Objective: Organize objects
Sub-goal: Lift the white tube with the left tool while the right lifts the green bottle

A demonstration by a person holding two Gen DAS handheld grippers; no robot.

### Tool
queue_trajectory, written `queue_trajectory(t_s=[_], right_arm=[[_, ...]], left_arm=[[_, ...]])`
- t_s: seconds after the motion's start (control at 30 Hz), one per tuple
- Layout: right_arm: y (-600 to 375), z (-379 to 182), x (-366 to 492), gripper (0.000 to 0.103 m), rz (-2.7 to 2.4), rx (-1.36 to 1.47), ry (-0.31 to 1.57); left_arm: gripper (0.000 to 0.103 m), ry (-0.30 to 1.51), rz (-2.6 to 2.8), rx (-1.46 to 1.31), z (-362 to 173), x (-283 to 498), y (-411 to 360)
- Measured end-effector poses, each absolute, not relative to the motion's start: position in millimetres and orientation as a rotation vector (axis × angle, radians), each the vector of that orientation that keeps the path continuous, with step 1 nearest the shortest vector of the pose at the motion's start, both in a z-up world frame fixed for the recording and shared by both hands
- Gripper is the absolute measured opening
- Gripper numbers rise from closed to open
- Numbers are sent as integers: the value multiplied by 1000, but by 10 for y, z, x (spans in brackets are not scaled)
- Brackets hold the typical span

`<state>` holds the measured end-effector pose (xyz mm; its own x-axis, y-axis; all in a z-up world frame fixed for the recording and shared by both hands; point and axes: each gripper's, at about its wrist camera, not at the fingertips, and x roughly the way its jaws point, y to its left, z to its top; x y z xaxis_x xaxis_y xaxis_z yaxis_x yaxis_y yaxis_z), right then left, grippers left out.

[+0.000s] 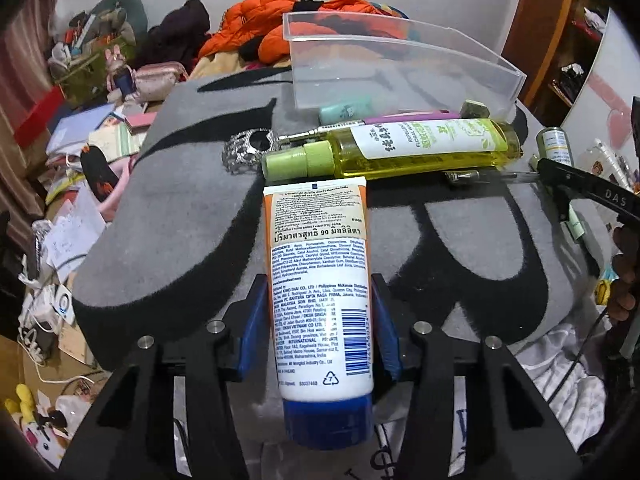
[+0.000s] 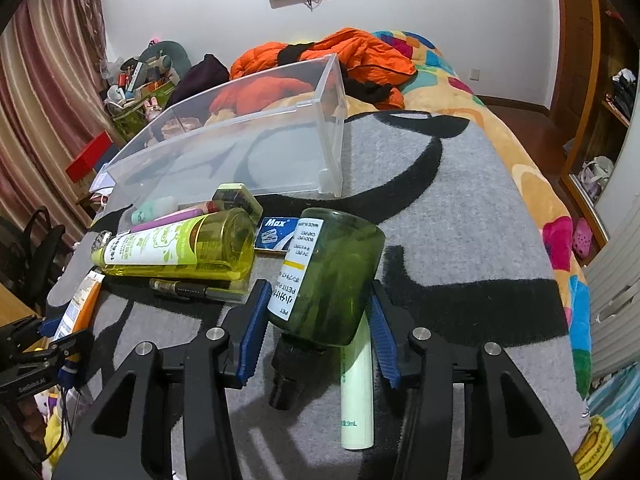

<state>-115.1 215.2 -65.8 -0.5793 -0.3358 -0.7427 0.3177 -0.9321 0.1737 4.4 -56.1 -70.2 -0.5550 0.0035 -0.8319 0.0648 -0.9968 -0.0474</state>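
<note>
A white sunscreen tube with a blue cap (image 1: 320, 300) lies between the blue pads of my left gripper (image 1: 320, 284), which is shut on it. My right gripper (image 2: 316, 300) has its pads close on both sides of a dark green bottle (image 2: 328, 280) lying on the grey rug; a slim white tube (image 2: 357, 384) lies under it. A yellow spray bottle (image 1: 420, 146) (image 2: 180, 246) lies across the rug among pens and small items. A clear plastic bin (image 1: 396, 64) (image 2: 248, 148) stands behind them.
A silver skull ornament (image 1: 246, 152), a mint tube (image 1: 344, 112), a blue Max box (image 2: 278, 232) and a pen (image 2: 188, 290) lie nearby. An orange jacket (image 2: 348, 60) lies on the bed behind. Clutter covers the floor at left (image 1: 80, 152).
</note>
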Motion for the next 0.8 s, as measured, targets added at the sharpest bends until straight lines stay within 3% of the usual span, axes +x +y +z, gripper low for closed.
queue_trajectory(t_s=[0.8], right_arm=[[2136,65,-995,42,-2588,892,-16]], left_arm=[[47,131,-2960,979,274,-168,-442]])
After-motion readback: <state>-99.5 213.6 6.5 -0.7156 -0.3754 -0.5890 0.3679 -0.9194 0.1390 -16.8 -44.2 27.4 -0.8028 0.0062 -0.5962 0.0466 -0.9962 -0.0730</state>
